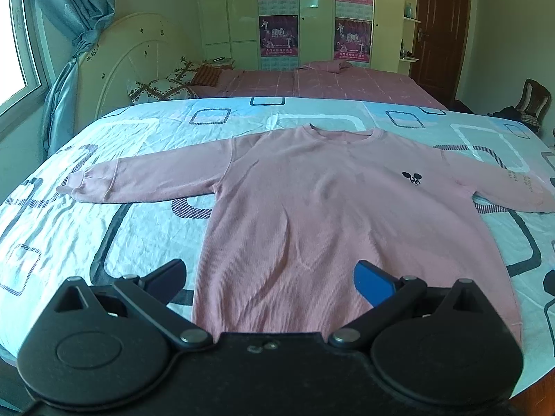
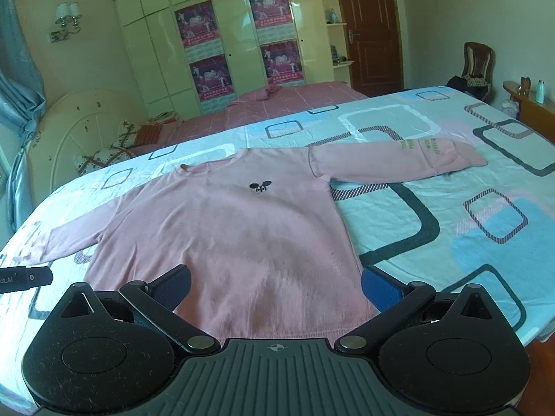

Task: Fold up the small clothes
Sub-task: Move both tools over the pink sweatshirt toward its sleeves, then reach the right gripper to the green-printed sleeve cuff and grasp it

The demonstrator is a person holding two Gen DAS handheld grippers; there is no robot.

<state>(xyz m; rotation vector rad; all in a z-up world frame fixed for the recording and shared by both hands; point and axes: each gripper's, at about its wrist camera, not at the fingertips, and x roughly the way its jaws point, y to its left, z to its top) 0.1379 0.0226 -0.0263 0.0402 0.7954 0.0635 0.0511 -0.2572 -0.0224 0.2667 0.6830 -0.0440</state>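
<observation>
A small pink long-sleeved sweatshirt (image 1: 312, 201) lies flat, front up, on the bed, both sleeves spread out, with a small dark emblem on the chest. It also shows in the right wrist view (image 2: 222, 228). My left gripper (image 1: 270, 277) is open and empty, held above the hem's left part. My right gripper (image 2: 275, 284) is open and empty, above the hem's right part. The tip of the left gripper (image 2: 31, 277) shows at the left edge of the right wrist view.
The bed's sheet (image 1: 104, 228) is pale blue with square patterns. A second bed with a pink cover (image 1: 312, 83) stands behind, with a white headboard (image 1: 138, 55). A wardrobe (image 2: 225, 34), a door (image 2: 367, 27) and a chair (image 2: 475, 66) stand beyond.
</observation>
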